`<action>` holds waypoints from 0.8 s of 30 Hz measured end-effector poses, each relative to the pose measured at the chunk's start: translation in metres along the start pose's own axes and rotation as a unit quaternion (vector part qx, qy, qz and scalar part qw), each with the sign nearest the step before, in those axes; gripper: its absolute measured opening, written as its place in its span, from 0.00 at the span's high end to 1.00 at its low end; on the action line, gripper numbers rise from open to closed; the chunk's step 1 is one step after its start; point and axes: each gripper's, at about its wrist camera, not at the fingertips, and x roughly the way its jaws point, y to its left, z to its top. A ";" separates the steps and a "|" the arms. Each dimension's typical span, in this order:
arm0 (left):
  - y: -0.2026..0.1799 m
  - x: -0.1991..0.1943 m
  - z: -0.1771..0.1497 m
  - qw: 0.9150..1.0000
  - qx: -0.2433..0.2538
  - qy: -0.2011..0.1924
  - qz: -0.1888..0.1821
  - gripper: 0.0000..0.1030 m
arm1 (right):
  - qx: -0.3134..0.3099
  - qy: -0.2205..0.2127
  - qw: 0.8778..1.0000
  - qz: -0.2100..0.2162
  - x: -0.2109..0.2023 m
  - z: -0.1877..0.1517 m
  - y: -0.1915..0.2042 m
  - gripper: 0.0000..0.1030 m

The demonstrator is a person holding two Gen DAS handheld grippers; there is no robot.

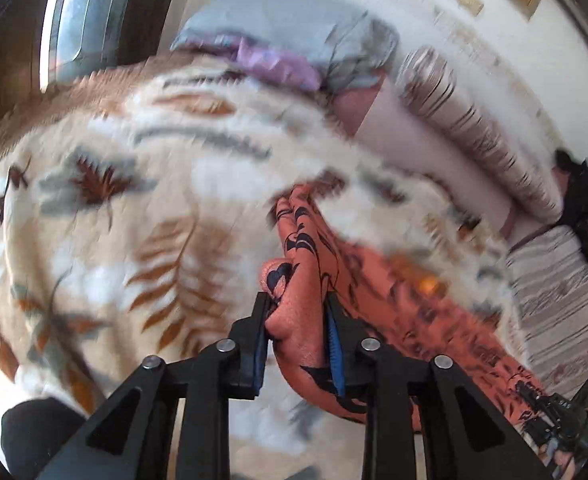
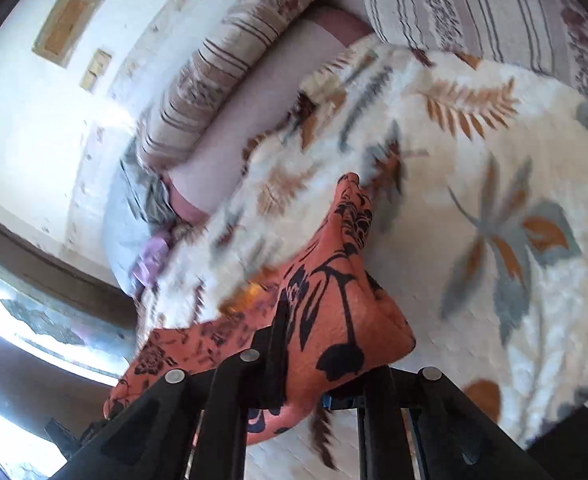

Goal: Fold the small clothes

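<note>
clearly the orange garment, coral cloth printed with dark flowers, is strung between the two grippers above the bed rather than lying flat on it. each end is bunched into a thick wad, which fits a grab by two corners or edges so the cloth can be carried over and doubled.

the left gripper has its jaws drawn close on one wad; the blue pads press the cloth from both sides and a lump of fabric bulges out ahead of the tips. from there the garment runs off to the right and down, toward the other tool, which shows dimly at the lower right edge of the left wrist view.

the right gripper is likewise closed narrowly on its bunch, though cloth drapes over one finger and hides the pad there. the garment trails away to its left, sagging a little between the holds.

below lies the blanket, cream and fuzzy with brown and grey leaves, a soft landing for the fold. farther back sit striped pillows against a pale wall, and a grey and purple pile of other cloth lies at the bed's far end, beyond the blanket. both views are smeared, so finer detail of the grip is hard to read.
</note>
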 end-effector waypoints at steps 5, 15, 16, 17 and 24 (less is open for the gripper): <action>0.039 0.001 -0.020 0.999 -0.009 0.012 0.041 0.65 | 0.058 0.035 0.997 -0.032 0.002 -0.029 -0.053 0.71; -0.028 -0.039 0.009 0.992 0.080 -0.093 0.007 0.35 | -0.070 -0.101 0.992 0.028 -0.043 -0.014 0.039 0.18; -0.032 -0.028 0.004 0.993 0.086 -0.075 -0.004 0.35 | -0.094 -0.082 0.991 0.046 -0.029 -0.017 0.050 0.18; -0.033 -0.013 -0.001 0.995 0.087 -0.054 -0.006 0.35 | -0.110 -0.055 0.991 0.056 -0.010 -0.021 0.057 0.18; -0.035 0.023 -0.029 0.989 0.141 0.009 0.051 0.35 | -0.070 0.013 0.997 -0.001 0.047 -0.025 0.033 0.20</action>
